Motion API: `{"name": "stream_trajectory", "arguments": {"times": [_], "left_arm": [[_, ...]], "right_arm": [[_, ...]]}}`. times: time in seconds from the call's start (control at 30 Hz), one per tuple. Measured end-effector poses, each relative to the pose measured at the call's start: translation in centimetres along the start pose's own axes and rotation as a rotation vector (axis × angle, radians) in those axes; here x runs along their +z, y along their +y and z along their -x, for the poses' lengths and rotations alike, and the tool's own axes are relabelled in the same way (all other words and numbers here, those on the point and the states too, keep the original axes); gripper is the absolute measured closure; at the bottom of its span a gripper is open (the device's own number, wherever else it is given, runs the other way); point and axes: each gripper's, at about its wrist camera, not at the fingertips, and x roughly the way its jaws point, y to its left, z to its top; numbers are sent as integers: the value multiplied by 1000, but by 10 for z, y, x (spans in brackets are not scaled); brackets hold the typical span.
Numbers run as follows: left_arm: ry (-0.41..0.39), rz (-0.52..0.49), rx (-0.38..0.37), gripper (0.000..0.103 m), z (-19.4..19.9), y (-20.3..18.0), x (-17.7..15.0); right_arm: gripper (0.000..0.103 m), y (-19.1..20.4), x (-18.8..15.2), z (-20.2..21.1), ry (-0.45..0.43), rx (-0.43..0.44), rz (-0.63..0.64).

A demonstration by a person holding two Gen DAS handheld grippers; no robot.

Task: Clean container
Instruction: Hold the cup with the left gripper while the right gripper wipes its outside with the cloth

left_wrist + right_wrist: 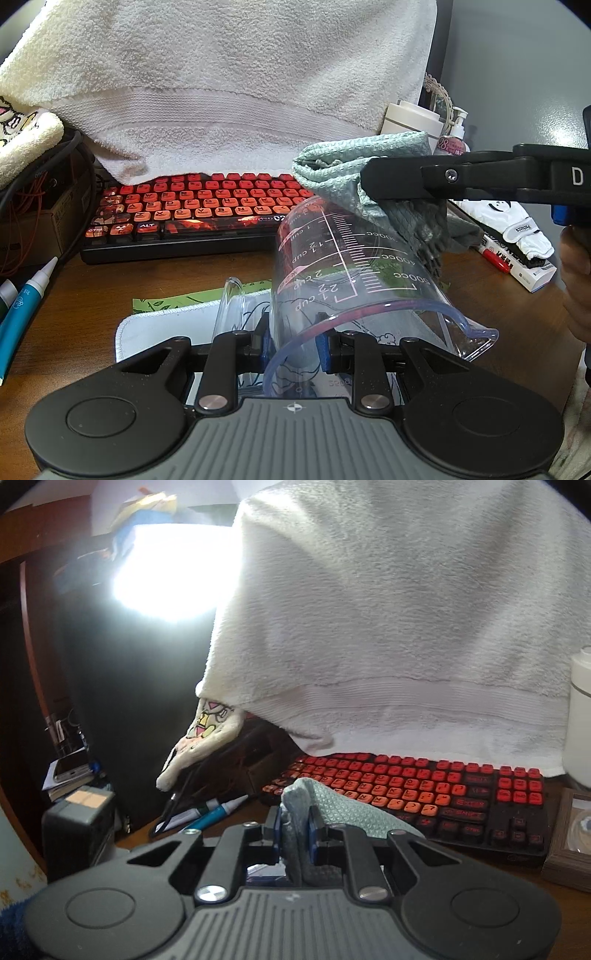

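Observation:
A clear plastic measuring cup [343, 266] with pink and white scale marks is held upside down and tilted, base pointing away. My left gripper [295, 343] is shut on its wall near the rim. Its handle [232, 310] sticks out to the left. My right gripper [365, 181] reaches in from the right, shut on a grey-green cloth [369, 166]. The cloth hangs against the cup's upturned base. In the right wrist view the same cloth [332, 808] is bunched between my right gripper's [293, 825] blue pads. The cup is not visible there.
A red-keyed keyboard [192, 210] lies behind the cup under a hanging white towel [240, 92]. A white mat [166, 325] lies on the wooden desk below. Blue pens [22, 310] lie left; bottles [410, 118], a marker and a white glove [517, 232] are at right.

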Motion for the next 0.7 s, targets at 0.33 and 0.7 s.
{"name": "stream_trajectory", "arguments": {"times": [0.33, 0.7], "left_arm": [[0, 0, 1, 78, 0, 0, 0], [-1, -1, 2, 78, 0, -1, -1]], "right_arm": [[89, 24, -9, 12, 27, 118, 15], [90, 2, 2, 2, 9, 38, -3]]}}
